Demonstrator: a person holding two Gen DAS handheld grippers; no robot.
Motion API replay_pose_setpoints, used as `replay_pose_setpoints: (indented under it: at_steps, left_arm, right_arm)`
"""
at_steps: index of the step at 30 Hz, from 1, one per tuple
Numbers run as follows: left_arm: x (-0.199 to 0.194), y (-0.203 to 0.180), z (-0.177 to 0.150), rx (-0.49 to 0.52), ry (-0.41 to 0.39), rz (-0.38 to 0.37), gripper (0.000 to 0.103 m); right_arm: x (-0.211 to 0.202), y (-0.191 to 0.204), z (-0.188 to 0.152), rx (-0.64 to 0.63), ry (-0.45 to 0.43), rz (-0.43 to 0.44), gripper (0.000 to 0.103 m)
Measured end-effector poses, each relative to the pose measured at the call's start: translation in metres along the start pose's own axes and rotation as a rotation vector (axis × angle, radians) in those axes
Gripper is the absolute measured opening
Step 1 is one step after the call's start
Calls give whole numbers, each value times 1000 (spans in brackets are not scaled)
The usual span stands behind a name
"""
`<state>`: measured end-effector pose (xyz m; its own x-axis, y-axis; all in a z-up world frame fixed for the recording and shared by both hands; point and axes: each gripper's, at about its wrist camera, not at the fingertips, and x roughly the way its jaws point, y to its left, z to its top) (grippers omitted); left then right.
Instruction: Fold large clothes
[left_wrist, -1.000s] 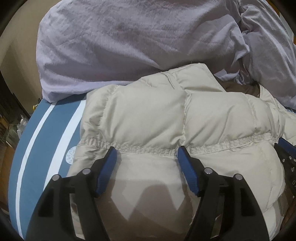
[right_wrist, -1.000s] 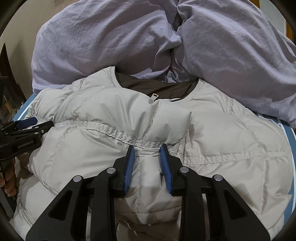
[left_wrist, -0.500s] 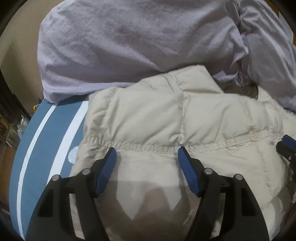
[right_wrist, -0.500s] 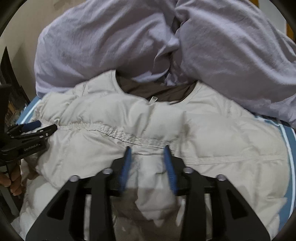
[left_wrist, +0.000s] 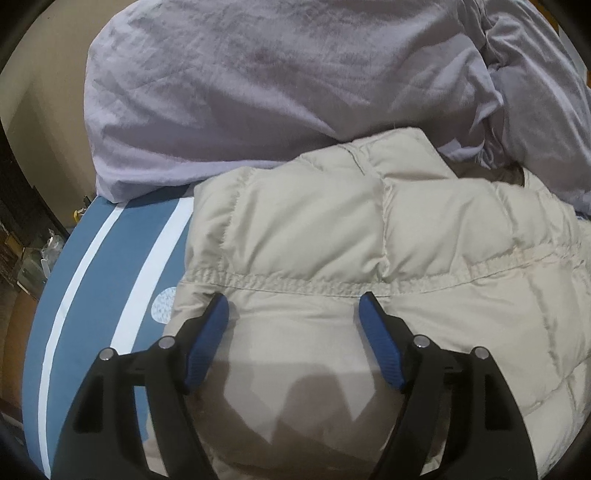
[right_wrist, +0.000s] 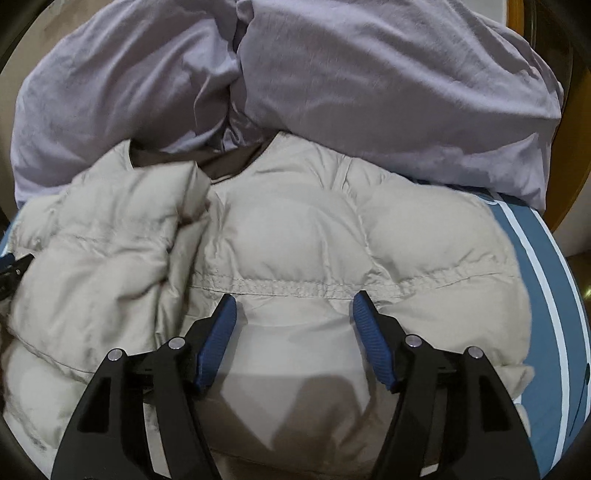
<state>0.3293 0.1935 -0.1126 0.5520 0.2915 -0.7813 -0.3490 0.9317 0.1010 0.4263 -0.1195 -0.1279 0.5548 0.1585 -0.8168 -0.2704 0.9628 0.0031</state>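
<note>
A beige puffer jacket (left_wrist: 332, 229) lies on a blue bedsheet with white stripes (left_wrist: 92, 280), collar toward the far side. My left gripper (left_wrist: 292, 306) hovers over its left part just below a stitched seam, jaws opening, the cloth lying loose under them. In the right wrist view the jacket (right_wrist: 295, 229) shows brown lining (right_wrist: 229, 162) at the neck and a bunched front panel (right_wrist: 110, 240) on the left. My right gripper (right_wrist: 293, 302) stands over the seam, jaws opening, pads not pressing the fabric. The tip of the left gripper (right_wrist: 11, 269) shows at the left edge.
A large rumpled lavender duvet (left_wrist: 258, 92) is heaped behind the jacket and touches its collar (right_wrist: 369, 92). Bare striped sheet (right_wrist: 554, 314) runs along the right side. A wooden edge (right_wrist: 576, 147) stands at the far right; floor clutter (left_wrist: 33, 258) lies beyond the bed's left edge.
My right gripper let go of the pinched seam fabric, opened wide and moved rightward over the jacket. The left gripper widened a little. The right gripper's tip has left the left wrist view.
</note>
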Motion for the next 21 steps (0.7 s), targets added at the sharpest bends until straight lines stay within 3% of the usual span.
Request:
replay_pose_setpoints:
  at_steps: [10,21]
  left_arm:
    - [-3,5,0,-39,19,-35,76]
    - [-64,49,-38,-86,-16,-62,81]
  right_arm:
    - [6,-4,3,0,33,13,71]
    - [-58,-24,-16,73,7,41,88]
